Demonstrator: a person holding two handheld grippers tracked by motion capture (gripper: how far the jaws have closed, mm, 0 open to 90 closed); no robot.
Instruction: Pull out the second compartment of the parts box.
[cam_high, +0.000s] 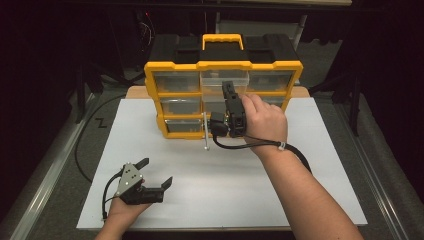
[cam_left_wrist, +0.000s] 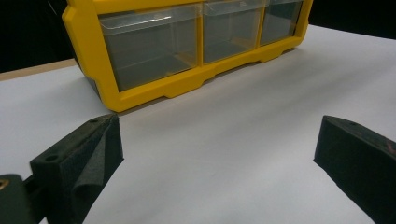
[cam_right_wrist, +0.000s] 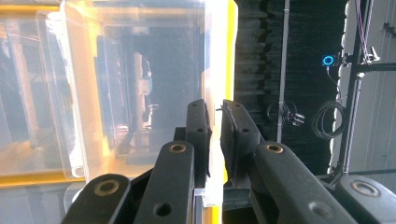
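The biggest thing in front of me is the yellow drawer cabinet (cam_high: 223, 97), standing upright at the far edge of the white worktop (cam_high: 220, 190) with its clear drawers facing me, which keeps every front within reach. The top middle drawer (cam_high: 224, 80) of the cabinet sticks out a little from the frame, and I judge it is being slid along its slot. My right claw (cam_high: 228, 90) sits right at the front of that drawer, turned on edge; in the right gripper view its jaws are pressed together on the clear front lip of the drawer (cam_right_wrist: 212, 140), the thin wall pinched between the two pads, so the drawer moves with my hand. A slim metal rod (cam_high: 206, 131) stands just before the cabinet's lower left drawers; I cannot tell what it is for. My left claw (cam_high: 156, 172) rests low on the worktop, well apart from the cabinet, jaws spread wide with nothing between them, parked out of the way.
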